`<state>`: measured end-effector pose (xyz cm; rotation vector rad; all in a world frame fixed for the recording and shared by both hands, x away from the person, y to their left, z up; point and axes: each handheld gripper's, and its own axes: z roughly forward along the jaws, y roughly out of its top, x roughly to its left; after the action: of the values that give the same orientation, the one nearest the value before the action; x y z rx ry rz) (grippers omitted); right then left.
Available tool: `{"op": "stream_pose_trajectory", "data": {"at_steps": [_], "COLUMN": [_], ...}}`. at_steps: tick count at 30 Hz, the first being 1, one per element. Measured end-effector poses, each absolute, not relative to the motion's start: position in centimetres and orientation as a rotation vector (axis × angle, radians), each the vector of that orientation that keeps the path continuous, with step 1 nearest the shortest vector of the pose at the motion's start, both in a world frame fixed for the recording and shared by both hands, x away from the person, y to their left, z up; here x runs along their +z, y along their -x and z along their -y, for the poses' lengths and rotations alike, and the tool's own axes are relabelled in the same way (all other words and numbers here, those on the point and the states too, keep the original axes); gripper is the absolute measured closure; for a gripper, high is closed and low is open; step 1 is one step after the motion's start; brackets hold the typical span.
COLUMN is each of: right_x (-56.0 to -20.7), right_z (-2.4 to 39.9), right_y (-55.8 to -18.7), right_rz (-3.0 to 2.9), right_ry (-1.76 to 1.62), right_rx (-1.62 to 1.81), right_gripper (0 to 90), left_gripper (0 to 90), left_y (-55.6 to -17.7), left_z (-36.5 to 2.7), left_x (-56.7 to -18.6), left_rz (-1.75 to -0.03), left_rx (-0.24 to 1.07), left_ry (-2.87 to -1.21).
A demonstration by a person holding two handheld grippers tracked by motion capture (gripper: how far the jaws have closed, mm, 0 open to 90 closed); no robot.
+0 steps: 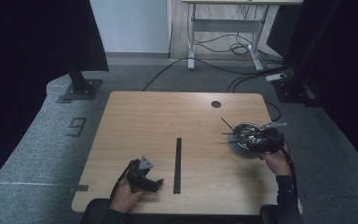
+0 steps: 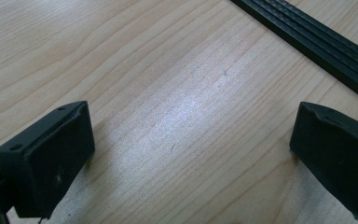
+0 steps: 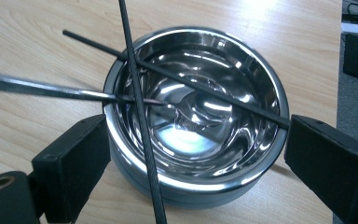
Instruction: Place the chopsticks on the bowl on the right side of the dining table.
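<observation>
A shiny steel bowl (image 3: 205, 121) stands on the wooden table (image 1: 144, 121) at the right. Two thin black sticks lie across its rim, one running nearly straight up the right gripper view (image 3: 140, 121), the other slanting (image 3: 214, 93). A silver utensil handle (image 3: 37, 86) reaches in from the left, its tip inside the bowl. My right gripper (image 3: 196, 177) is open, one jaw on each side of the bowl's near wall; it hovers over the bowl (image 1: 238, 147) in the high view. My left gripper (image 2: 191, 158) is open over bare wood, nothing between its jaws, resting at the front left (image 1: 156, 183).
A long black strip (image 1: 177, 165) lies along the table's middle, just right of the left gripper, also as strip (image 2: 317, 42). A round dark hole (image 1: 216, 104) sits near the far edge. A stand base (image 1: 81, 88) and cables (image 1: 242, 70) lie on the carpet beyond.
</observation>
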<state>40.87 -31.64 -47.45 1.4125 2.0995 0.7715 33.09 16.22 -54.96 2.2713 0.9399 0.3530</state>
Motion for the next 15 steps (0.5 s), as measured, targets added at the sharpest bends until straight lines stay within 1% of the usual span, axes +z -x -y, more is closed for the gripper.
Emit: {"op": "stream_pose_trajectory", "data": {"at_steps": [15], "right_x": [-49.1], "right_z": [32.6], "right_y": [-40.5], "right_rz": [-2.06], "right_ry": [-1.44], "right_rx": [0.695], "right_gripper": [9.9], "left_gripper": [0.0], "left_y": [-33.1], "left_z": [-16.2], "left_x": [-55.0], "left_rz": [-0.941], "left_rx": [0.353], "left_ry": [-2.27]}}
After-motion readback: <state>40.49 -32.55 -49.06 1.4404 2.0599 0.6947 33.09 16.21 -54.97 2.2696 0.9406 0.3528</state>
